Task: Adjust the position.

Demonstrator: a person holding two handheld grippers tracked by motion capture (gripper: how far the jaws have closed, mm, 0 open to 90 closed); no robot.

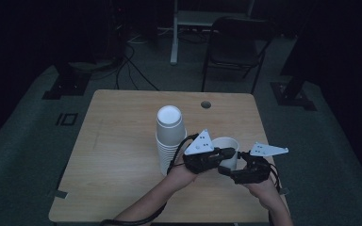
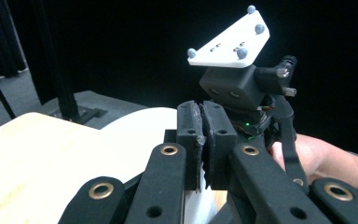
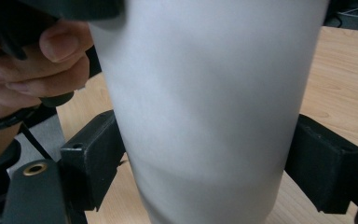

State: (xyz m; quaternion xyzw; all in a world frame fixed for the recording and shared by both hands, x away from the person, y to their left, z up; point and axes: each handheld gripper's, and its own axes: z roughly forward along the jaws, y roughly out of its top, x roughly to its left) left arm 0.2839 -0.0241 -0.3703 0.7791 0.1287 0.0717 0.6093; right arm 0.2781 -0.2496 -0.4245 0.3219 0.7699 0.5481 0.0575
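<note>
Cup [image 3: 205, 107] (plain white, unmarked).

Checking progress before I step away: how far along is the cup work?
Done: one white cup stands upright, apart from the upside-down cup stack. In hand: the left tongs are shut on that cup's rim, while the right tongs straddle its body, whether their pads press it is hard to tell. Left: several cups remain nested in the stack, so probably most of the separating is still ahead.
</note>
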